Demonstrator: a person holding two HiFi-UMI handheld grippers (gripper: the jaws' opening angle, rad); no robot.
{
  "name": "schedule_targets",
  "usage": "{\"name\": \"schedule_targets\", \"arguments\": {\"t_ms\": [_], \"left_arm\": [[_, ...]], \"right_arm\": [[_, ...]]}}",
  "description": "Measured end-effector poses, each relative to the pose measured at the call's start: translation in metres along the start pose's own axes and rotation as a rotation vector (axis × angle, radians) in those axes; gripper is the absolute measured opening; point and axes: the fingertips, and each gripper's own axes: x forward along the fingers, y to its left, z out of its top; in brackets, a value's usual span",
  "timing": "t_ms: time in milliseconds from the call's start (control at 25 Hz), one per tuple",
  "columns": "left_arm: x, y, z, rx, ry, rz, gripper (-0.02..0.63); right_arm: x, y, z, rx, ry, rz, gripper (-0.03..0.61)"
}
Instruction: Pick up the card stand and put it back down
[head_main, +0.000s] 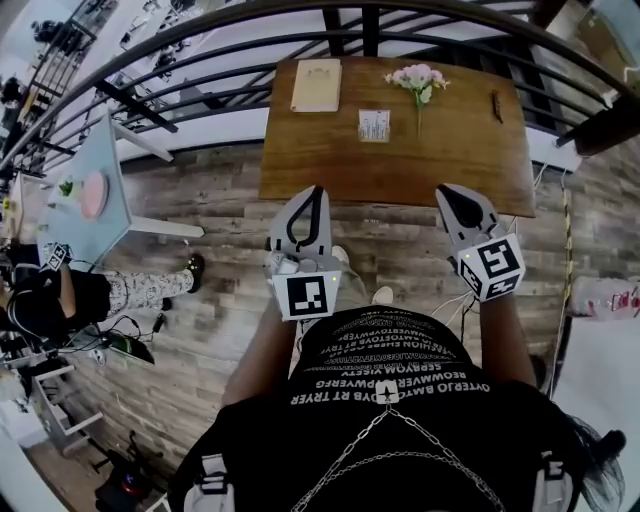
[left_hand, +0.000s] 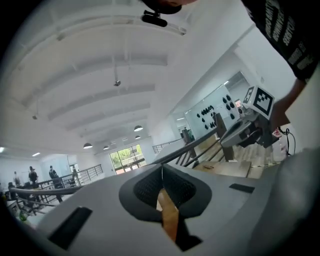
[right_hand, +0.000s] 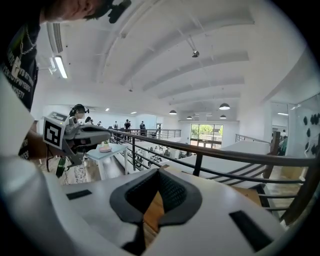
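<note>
A: What sort of room is this?
B: An upper landing with a plank floor (head_main: 210, 200) and a dark curved railing (head_main: 200, 45). A wooden table (head_main: 470, 160) stands against the railing.
A: Where is the card stand?
B: The card stand (head_main: 374, 125) sits near the table's middle, between a tan book (head_main: 316, 85) and a bunch of pink flowers (head_main: 420, 80), apart from both.
A: Any containers?
B: A pink dish (head_main: 93, 193) on a pale blue side table (head_main: 108, 160); what it holds is too small to tell.
A: And the tongs?
B: The left tongs (head_main: 316, 192) and right tongs (head_main: 447, 192) are both closed tight with nothing between them. They hover by the table's near edge, well short of the stand. A small dark thing (head_main: 496, 105) at the table's right I can't identify.
</note>
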Motion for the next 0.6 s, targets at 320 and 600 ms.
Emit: {"name": "schedule_targets", "arguments": {"t_ms": [320,600], "left_arm": [[0.041,0.019,-0.008,-0.056,-0.008,-0.074,0.028],[0.065,0.029,-0.015,-0.088,0.041,-0.114,0.028]], "right_arm": [[0.030,-0.009,0.009,0.008,-0.003,-0.030,0.015],[0.053,-0.023,0.014,0.016,-0.002,-0.050,0.015]]}}
